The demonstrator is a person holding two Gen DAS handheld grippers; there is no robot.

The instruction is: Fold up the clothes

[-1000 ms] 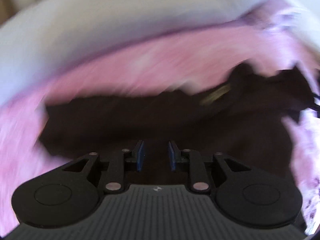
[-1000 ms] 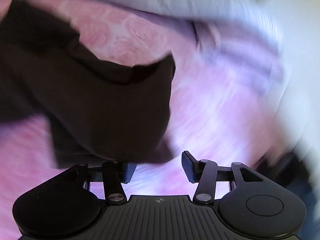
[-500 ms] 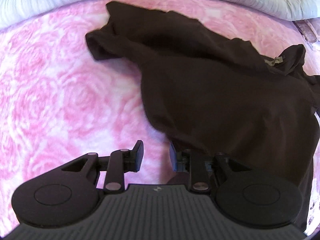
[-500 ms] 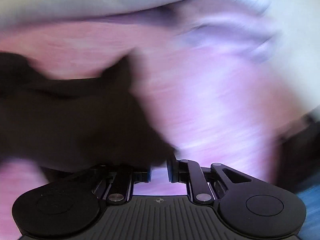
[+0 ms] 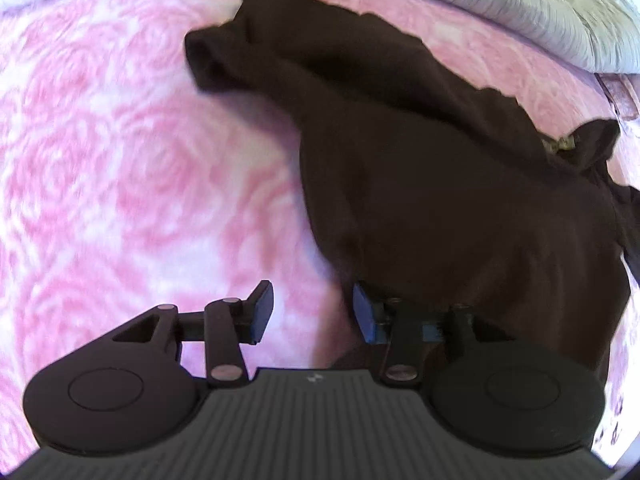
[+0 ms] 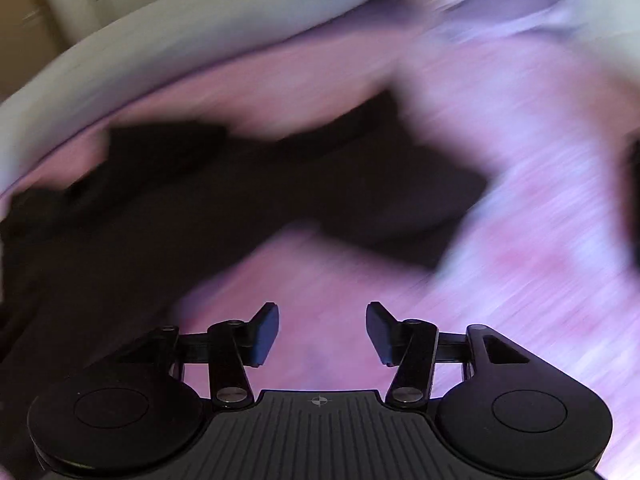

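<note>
Both grippers' jaws just opening, left gripper (image 5: 308, 312) and right gripper (image 6: 322, 332) gripping nothing | dark garment (image 5: 440, 200) lying rumpled at two o'clock on pink bedspread (image 5: 120, 180) | folding barely starting

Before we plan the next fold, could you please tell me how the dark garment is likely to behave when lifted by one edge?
The dark garment lies rumpled in soft folds on the pink floral bedspread, so it would probably droop limply. It looks thin, so likely light. A matte weave suggests it should not slip easily.

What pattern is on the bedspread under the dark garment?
Pink roses on a paler pink bedspread, clearest in the left wrist view.
</note>
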